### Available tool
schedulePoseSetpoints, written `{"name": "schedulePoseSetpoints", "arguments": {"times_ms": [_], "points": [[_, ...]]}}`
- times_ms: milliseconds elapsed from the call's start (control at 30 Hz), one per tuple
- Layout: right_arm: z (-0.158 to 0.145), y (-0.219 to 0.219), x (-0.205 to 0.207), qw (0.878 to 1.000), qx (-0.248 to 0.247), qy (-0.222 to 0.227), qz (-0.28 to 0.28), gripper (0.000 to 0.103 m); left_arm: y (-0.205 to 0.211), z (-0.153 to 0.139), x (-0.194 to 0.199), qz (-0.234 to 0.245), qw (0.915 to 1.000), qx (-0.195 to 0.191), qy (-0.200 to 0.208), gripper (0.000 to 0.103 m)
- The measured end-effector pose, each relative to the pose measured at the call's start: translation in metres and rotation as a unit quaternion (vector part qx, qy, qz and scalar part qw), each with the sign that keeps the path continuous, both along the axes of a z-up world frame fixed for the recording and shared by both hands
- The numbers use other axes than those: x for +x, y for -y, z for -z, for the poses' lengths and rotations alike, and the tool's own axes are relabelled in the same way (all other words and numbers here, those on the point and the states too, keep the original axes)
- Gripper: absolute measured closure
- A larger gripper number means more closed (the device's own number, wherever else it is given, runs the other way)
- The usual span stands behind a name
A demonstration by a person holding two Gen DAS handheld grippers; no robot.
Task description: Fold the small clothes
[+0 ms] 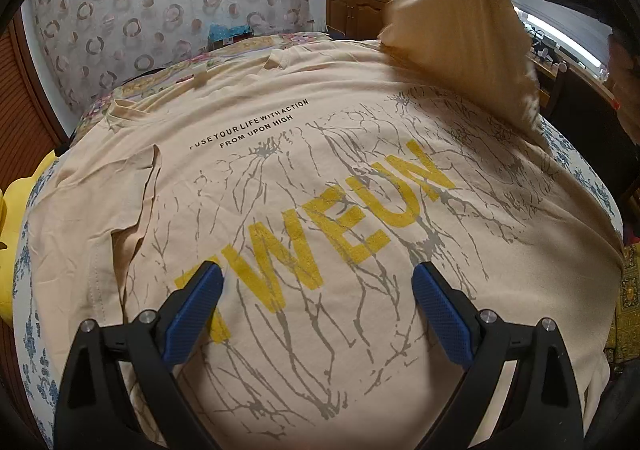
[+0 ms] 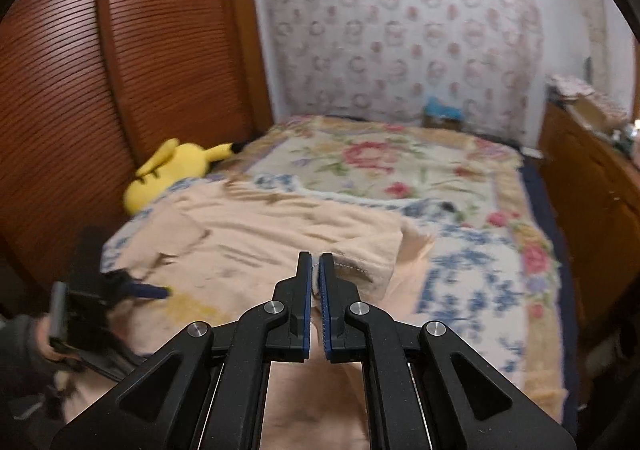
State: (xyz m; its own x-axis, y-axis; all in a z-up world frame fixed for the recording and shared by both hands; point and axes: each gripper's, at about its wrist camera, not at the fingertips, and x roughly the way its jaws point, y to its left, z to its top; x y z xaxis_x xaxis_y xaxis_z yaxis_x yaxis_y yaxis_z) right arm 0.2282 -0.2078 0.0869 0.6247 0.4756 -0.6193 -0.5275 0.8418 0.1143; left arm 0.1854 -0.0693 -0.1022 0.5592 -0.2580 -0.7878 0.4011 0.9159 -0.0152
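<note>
Left tongs (image 1: 318,286) are wide open, blue pads (image 1: 192,314) hovering over the lower middle of the tan t-shirt (image 1: 280,210), nothing pinched between them. Can't tell if the tips actually touch the cloth or just float above it. The shirt itself is spread print-up across the bed (image 2: 480,270), yellow letters and grey crackle print facing the camera, collar toward the far end near the curtain wall (image 1: 160,10), one sleeve creased over on the left side

Moving right: the right tongs (image 2: 315,270) are clamped tight on the shirt's edge, you can see a sliver of hem squeezed between the pads in the right wrist view. From the left wrist view that corner is lifted up off the bed like a little tent, so I'd say the fold of the right side is underway

How I'd do it well from here: carry that corner across toward the yellow plush toy (image 2: 172,170) side, low and steady, so the flap lands flat instead of ballooning. Aim the edge parallel to the shirt's long side, roughly along the middle of the print. The left tongs could press down near the fold line to keep the body from dragging. Risk is the thin pinch slipping, or the whole shirt sliding on the flowery blanket (image 2: 380,162)
</note>
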Motion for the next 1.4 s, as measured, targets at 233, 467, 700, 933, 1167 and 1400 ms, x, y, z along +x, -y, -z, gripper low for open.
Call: {"name": "schedulePoseSetpoints", "arguments": {"times_ms": [233,467,700,933,1167,1400], "points": [[0.022,0.013,-0.006,1.0,-0.026,-0.009,0.011,0.071,0.0,0.0,0.0,0.0,1.0,0.0,0.0,0.006],[0.078,0.049,-0.001,0.995,-0.054,-0.068,0.054,0.063,0.0,0.0,0.0,0.0,1.0,-0.002,0.0,0.006],[0.105,0.051,0.002,0.991,-0.056,-0.104,0.059,0.075,0.0,0.0,0.0,0.0,1.0,-0.002,0.0,0.006],[0.085,0.04,-0.024,0.997,-0.04,-0.058,0.011,0.1,-0.001,0.0,0.0,0.0,1.0,-0.002,0.0,0.006],[0.093,0.028,-0.055,0.994,-0.068,-0.072,-0.041,0.099,-0.001,0.0,0.0,0.001,1.0,-0.002,0.0,0.006],[0.106,0.023,-0.069,0.99,-0.062,-0.11,-0.06,0.087,-0.001,0.0,0.001,0.001,1.0,-0.003,0.0,0.006]]}}
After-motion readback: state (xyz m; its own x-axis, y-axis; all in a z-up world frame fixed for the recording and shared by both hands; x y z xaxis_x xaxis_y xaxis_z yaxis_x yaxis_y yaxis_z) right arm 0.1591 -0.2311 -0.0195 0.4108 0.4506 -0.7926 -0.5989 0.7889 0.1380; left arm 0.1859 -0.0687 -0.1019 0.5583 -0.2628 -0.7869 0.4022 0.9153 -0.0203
